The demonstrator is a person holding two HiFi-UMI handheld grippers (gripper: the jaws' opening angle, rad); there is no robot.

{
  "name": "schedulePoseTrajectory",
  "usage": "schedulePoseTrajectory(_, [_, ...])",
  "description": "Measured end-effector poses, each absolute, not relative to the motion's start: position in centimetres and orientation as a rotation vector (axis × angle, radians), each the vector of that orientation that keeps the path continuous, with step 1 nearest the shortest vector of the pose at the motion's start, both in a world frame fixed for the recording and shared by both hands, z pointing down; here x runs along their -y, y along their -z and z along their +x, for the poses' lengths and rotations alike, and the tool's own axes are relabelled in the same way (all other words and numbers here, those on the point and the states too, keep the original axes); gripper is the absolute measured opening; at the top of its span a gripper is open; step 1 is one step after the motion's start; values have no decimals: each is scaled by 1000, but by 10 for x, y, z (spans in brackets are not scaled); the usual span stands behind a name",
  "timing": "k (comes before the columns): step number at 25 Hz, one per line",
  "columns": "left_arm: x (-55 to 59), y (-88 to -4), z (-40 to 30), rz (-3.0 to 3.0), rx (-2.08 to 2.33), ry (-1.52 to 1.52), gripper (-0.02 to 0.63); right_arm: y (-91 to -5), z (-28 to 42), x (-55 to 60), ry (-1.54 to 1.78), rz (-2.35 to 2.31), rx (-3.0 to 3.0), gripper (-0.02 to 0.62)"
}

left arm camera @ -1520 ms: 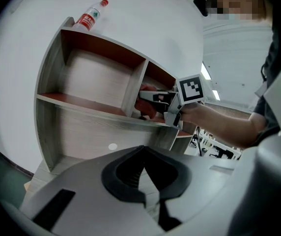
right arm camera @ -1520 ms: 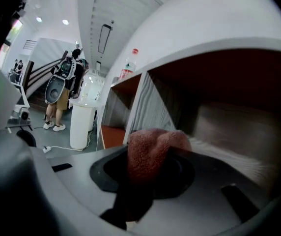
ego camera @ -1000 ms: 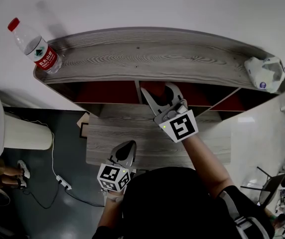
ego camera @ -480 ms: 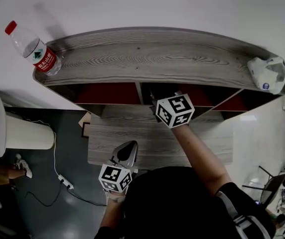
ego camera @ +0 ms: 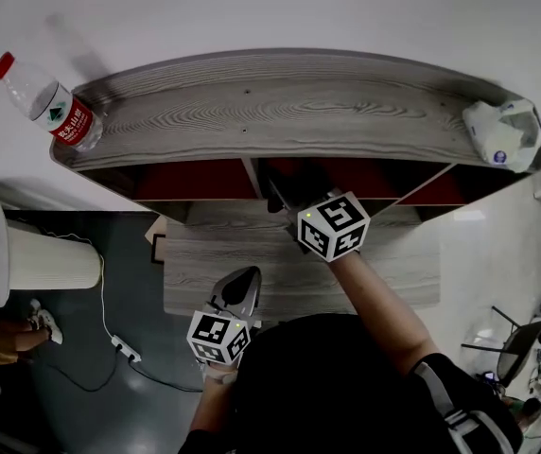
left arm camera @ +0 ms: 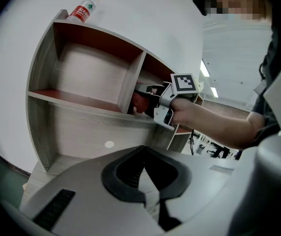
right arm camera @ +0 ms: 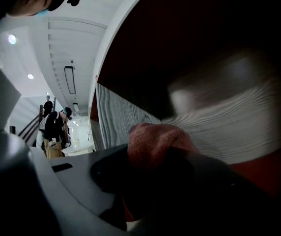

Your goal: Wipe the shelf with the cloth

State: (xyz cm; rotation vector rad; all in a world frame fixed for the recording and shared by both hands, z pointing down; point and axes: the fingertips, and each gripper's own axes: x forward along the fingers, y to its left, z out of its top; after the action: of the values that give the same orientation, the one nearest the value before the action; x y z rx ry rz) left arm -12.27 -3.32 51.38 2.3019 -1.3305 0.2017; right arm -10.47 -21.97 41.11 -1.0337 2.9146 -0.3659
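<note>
Head view: right gripper [ego camera: 287, 189] inside the shelf [ego camera: 280, 112], wiping apparently under way.
Its jaws clench the reddish cloth [right arm camera: 155, 139] in the compartment at 12 o'clock, just right of the divider. The left gripper [ego camera: 240, 284], jaws pressed together and empty, hangs at 6 o'clock. The other compartments and the top likely remain.

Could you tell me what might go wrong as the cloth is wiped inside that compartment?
The cloth is bunched in the right gripper, whose jaws might scrape the shelf rather than wipe it. The bottle stands at the top's left end; a knock against the divider could topple it.
</note>
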Motion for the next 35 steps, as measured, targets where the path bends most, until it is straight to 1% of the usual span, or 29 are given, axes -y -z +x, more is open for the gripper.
schedulePoseTrajectory(6, [42,-515,-104,2348,1254,-230,5,-411,-62,218,492,-1099,-2768,86])
schedulePoseTrajectory(22, [70,-513,-22,2517,947,-302,5,-429,120,221,833,-1421,-2160,86])
schedulePoseTrajectory(26, [72,-514,-7,2537,895,-310,5,-437,139,214,923,-1400,-2038,84])
schedulePoseTrajectory(31, [73,-513,6,2552,858,-311,5,-447,151,208,1057,-1263,-1819,84])
schedulePoseTrajectory(35, [71,-513,7,2550,860,-312,5,-455,158,205,1087,-1218,-1727,84])
